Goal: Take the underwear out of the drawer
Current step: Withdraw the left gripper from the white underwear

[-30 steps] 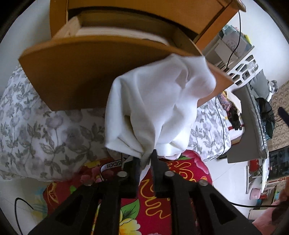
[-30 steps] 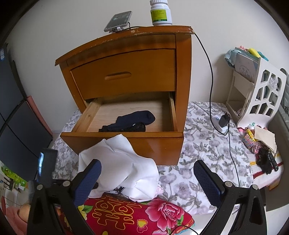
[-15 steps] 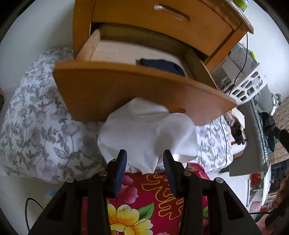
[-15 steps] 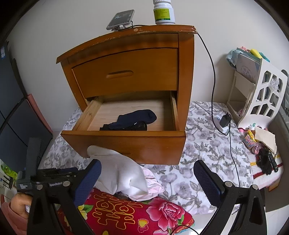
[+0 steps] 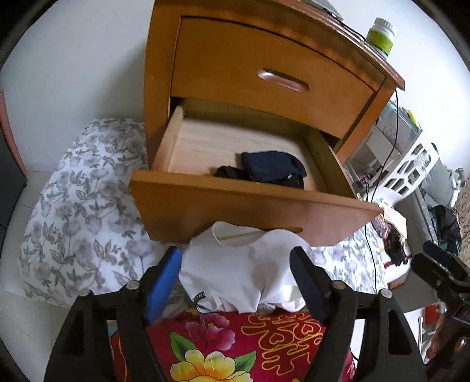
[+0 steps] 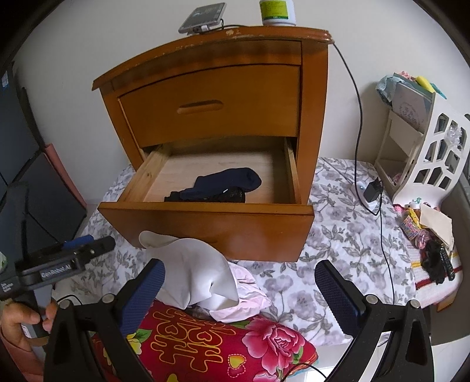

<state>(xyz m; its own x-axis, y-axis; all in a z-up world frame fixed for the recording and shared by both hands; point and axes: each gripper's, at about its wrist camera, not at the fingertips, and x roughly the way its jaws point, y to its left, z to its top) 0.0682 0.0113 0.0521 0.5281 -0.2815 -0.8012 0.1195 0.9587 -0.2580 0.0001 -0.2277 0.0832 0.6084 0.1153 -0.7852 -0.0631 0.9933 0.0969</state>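
The wooden nightstand's lower drawer [image 5: 235, 211] [image 6: 205, 226] is pulled out. Dark navy and black garments [image 5: 270, 170] [image 6: 223, 185] lie inside it. A white piece of underwear [image 5: 235, 264] [image 6: 191, 264] lies crumpled below the drawer front, on the red flowered cushion. My left gripper [image 5: 235, 255] hovers just above it with its jaws opening; the cloth shows between the fingers, but the pads are clear of it. From the right wrist view, the left gripper [image 6: 79, 246] appears at the left, held by a hand. My right gripper [image 6: 239, 267] stands wide open and holds nothing.
A red flowered cushion [image 6: 205, 338] lies in front, with a pink cloth [image 6: 252, 296] under the white one. Grey floral bedding [image 6: 337, 235] surrounds the nightstand. A phone [image 6: 202, 17] and a bottle [image 6: 277, 11] sit on top. A cable [image 6: 358, 117] runs down to a charger beside a white rack [image 6: 426, 152].
The left gripper has let go of the white underwear, spread its jaws and risen back. The cloth has dropped from drawer-front height onto the cushion. The right gripper has stayed put.
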